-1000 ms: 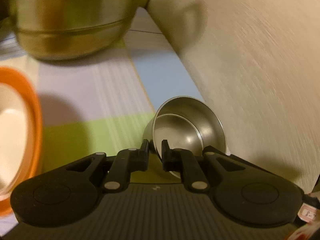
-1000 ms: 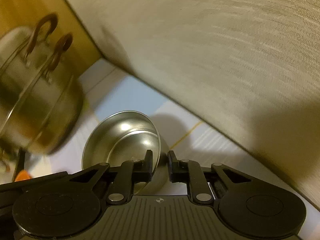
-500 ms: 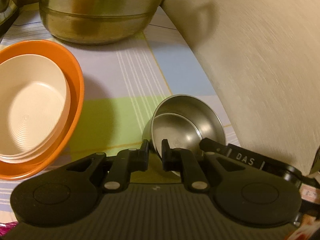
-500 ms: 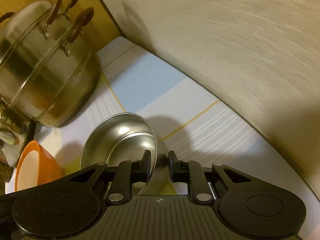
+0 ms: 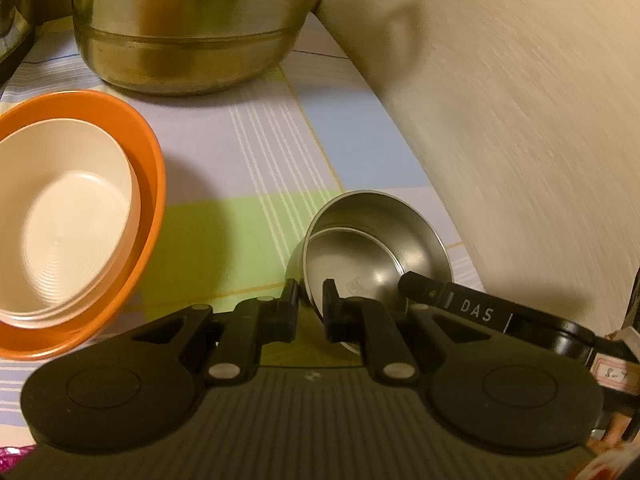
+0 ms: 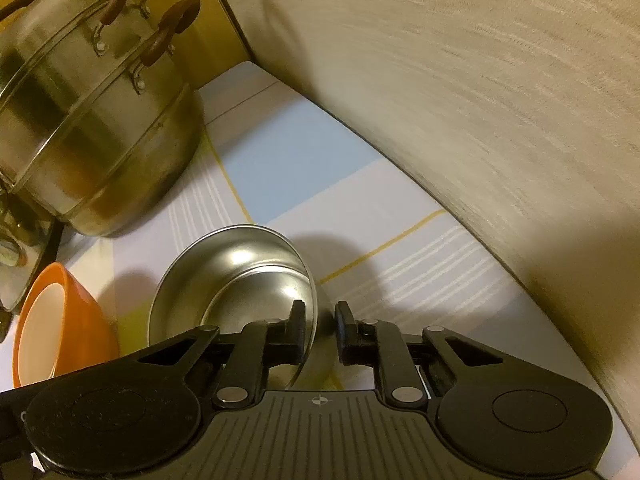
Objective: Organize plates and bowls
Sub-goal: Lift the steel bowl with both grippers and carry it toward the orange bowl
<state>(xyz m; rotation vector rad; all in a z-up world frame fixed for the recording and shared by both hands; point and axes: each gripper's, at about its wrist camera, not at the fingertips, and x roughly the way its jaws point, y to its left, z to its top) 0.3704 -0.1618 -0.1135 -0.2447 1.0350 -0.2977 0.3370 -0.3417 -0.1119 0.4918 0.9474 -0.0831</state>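
Observation:
Two steel bowls (image 5: pixel 376 248), a smaller one nested in a larger one, tilt above the checked tablecloth (image 5: pixel 248 152). My left gripper (image 5: pixel 310 300) is shut on their near rim, one finger outside and one inside. The right gripper (image 6: pixel 320 328) is shut on the rim of the same steel bowls (image 6: pixel 240 276) from the other side, and one of its fingers (image 5: pixel 460 308) shows in the left wrist view. An orange bowl (image 5: pixel 148 168) with a cream bowl (image 5: pixel 68 220) inside sits on the cloth to the left. That orange bowl (image 6: pixel 84 320) also shows at the left edge of the right wrist view.
A large steel pot (image 5: pixel 192 28) with brown handles stands at the back of the cloth; its lid shows on the pot (image 6: pixel 92 140) in the right wrist view. A beige wall (image 5: pixel 520 140) runs close along the right side. More metal ware (image 6: pixel 12 248) sits at the far left.
Both views have swung: the pot slid right and the orange and cream bowls came into full view. The right gripper's finger has entered the left wrist view. Both grips on the steel bowls are unchanged.

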